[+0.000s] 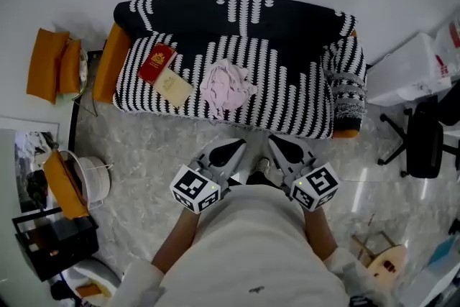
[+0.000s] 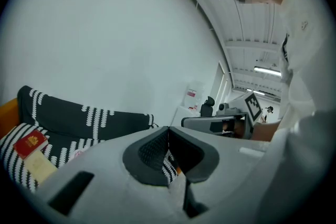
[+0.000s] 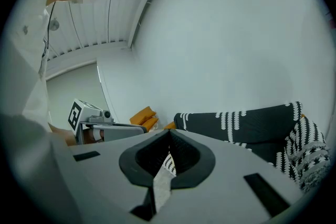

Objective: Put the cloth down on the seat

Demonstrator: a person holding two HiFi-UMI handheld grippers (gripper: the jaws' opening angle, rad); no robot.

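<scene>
A person's white top (image 1: 253, 248) fills the foreground. Just beyond it, side by side over the marbled grey floor (image 1: 151, 151), are the grey two-jaw left gripper (image 1: 231, 147) and its twin, the right gripper (image 1: 282, 146). Both have their jaws pressed together on nothing. Well ahead of both sets of fingertips, touching neither, the crumpled pale pink cloth (image 1: 227, 86) lies mid-seat on the black-and-white patterned sofa (image 1: 295, 93). It lies right of a red booklet (image 1: 157, 62) and a cream booklet (image 1: 173, 88). Orange cushions (image 1: 50, 65) sit past the sofa's left end.
</scene>
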